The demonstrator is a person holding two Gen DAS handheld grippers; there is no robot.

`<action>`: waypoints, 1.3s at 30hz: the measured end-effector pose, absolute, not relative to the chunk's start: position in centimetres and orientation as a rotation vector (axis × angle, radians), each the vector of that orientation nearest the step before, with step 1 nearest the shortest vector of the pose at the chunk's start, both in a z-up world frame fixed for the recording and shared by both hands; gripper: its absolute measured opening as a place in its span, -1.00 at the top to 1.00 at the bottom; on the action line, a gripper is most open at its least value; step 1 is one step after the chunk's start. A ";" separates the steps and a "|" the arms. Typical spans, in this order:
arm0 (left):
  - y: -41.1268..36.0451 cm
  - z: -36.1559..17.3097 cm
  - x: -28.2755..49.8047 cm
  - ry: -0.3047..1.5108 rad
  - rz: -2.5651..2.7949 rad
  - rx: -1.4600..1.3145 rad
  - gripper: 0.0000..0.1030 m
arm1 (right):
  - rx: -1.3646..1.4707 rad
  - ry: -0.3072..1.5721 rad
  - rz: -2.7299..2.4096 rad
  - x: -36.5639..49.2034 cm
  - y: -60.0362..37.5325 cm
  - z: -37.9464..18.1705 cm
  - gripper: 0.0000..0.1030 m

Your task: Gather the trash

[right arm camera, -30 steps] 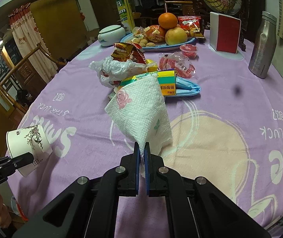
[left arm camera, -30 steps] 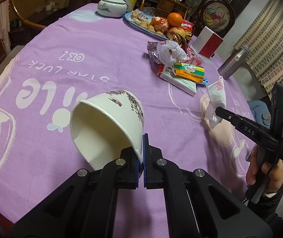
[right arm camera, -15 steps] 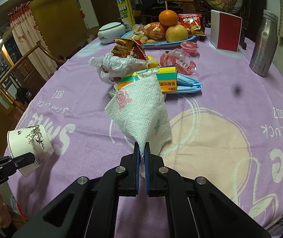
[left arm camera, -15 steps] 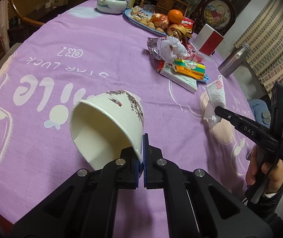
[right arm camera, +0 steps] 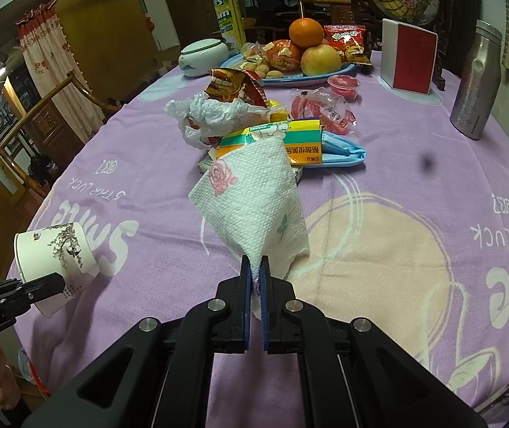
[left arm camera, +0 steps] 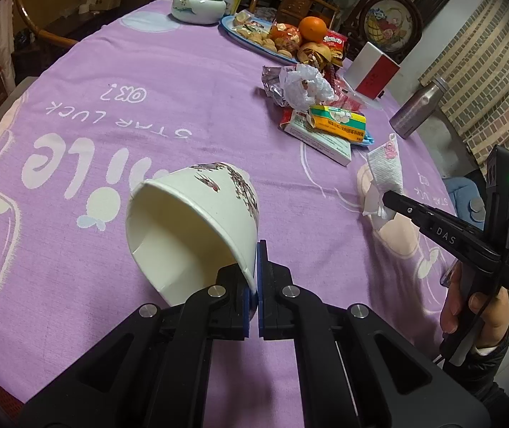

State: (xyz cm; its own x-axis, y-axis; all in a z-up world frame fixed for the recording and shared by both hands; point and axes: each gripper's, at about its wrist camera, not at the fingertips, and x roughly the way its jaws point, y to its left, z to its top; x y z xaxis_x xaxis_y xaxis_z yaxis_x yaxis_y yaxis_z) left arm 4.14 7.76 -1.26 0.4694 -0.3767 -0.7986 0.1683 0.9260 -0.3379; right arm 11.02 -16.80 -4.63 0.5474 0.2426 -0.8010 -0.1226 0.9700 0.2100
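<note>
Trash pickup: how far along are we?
Done: nothing visibly binned; no bin in view. In hand: left hand-held gripper is shut on the paper cup rim; right hand-held gripper is shut on the napkin. Left: plastic bag, snack wrapper and boxes still piled on the tablecloth.

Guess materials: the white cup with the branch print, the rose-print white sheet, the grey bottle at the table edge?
White printed cup: looks like thin paper, matte, with a rolled rim and a plain white inside. Rose-print white sheet: soft tissue or paper towel, dimpled embossing, limp folds. Grey bottle: likely brushed steel, with a dull metallic sheen and a dented side.
</note>
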 end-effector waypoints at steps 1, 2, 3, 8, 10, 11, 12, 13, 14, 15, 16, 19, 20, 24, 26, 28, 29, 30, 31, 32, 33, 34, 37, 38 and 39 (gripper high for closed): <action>7.8 -1.2 4.1 1.028 -0.338 -0.225 0.93 | 0.133 0.968 0.218 11.0 -16.7 -4.6 0.90; 7.8 -1.1 4.0 1.025 -0.338 -0.226 0.93 | 0.129 0.966 0.219 10.9 -16.6 -4.5 0.90; 7.8 -1.1 3.9 1.023 -0.339 -0.229 0.93 | 0.127 0.965 0.219 10.8 -16.6 -4.5 0.90; 8.0 -0.8 3.4 1.016 -0.349 -0.239 0.93 | 0.121 0.964 0.225 10.6 -16.1 -4.3 0.90; 8.1 -0.8 3.2 1.014 -0.351 -0.242 0.93 | 0.118 0.967 0.227 10.5 -15.9 -4.3 0.90; 8.1 -0.7 3.1 1.013 -0.352 -0.244 0.93 | 0.117 0.968 0.230 10.4 -15.8 -4.3 0.90; 8.3 -0.7 3.0 1.010 -0.353 -0.247 0.93 | 0.115 0.969 0.234 10.4 -15.6 -4.2 0.90; 8.4 -0.5 2.9 1.006 -0.352 -0.250 0.93 | 0.111 0.968 0.240 10.2 -15.4 -4.1 0.90; 8.6 -0.3 2.7 1.000 -0.351 -0.254 0.93 | 0.108 0.967 0.244 10.1 -15.2 -4.0 0.90; 8.8 -0.2 2.5 0.995 -0.350 -0.258 0.93 | 0.104 0.962 0.254 9.8 -14.9 -3.8 0.90; 9.1 0.1 2.3 0.986 -0.349 -0.264 0.93 | 0.102 0.958 0.262 9.7 -14.8 -3.6 0.90; 10.0 1.0 1.2 0.957 -0.340 -0.282 0.93 | 0.111 0.943 0.312 8.9 -13.9 -2.7 0.90; 10.2 1.4 0.8 0.945 -0.337 -0.283 0.93 | 0.114 0.937 0.334 8.5 -13.5 -2.3 0.90; 11.6 3.0 -1.8 0.892 -0.331 -0.281 0.93 | 0.092 0.911 0.432 6.8 -10.9 -0.8 0.90; 12.3 3.6 -3.1 0.872 -0.318 -0.280 0.93 | 0.074 0.900 0.476 5.8 -9.4 -0.1 0.90; 13.3 3.9 -4.6 0.854 -0.300 -0.283 0.93 | 0.052 0.887 0.517 4.9 -7.8 0.5 0.90; 13.9 4.1 -5.4 0.844 -0.286 -0.285 0.93 | 0.038 0.880 0.540 4.4 -6.9 0.8 0.90; 14.7 4.2 -6.4 0.833 -0.267 -0.291 0.93 | 0.020 0.874 0.575 3.7 -5.6 1.1 0.90; 15.5 4.3 -7.3 0.823 -0.249 -0.300 0.93 | 0.003 0.869 0.605 3.2 -4.4 1.3 0.90; 16.2 4.4 -8.2 0.815 -0.234 -0.307 0.93 | -0.011 0.865 0.627 2.7 -3.4 1.5 0.90; 17.3 4.6 -9.5 0.801 -0.207 -0.319 0.93 | -0.027 0.863 0.656 2.2 -2.2 1.7 0.90; 18.1 4.7 -10.3 0.792 -0.187 -0.327 0.93 | -0.048 0.860 0.695 1.5 -0.6 1.9 0.90; 21.5 4.7 -13.6 0.770 -0.085 -0.365 0.93 | -0.102 0.853 0.805 -0.4 3.9 2.4 0.90; 22.6 4.6 -14.5 0.770 -0.053 -0.381 0.93 | -0.119 0.852 0.846 -1.1 5.4 2.5 0.90; 23.6 4.5 -15.4 0.770 -0.020 -0.397 0.93 | -0.128 0.853 0.873 -1.5 6.4 2.6 0.90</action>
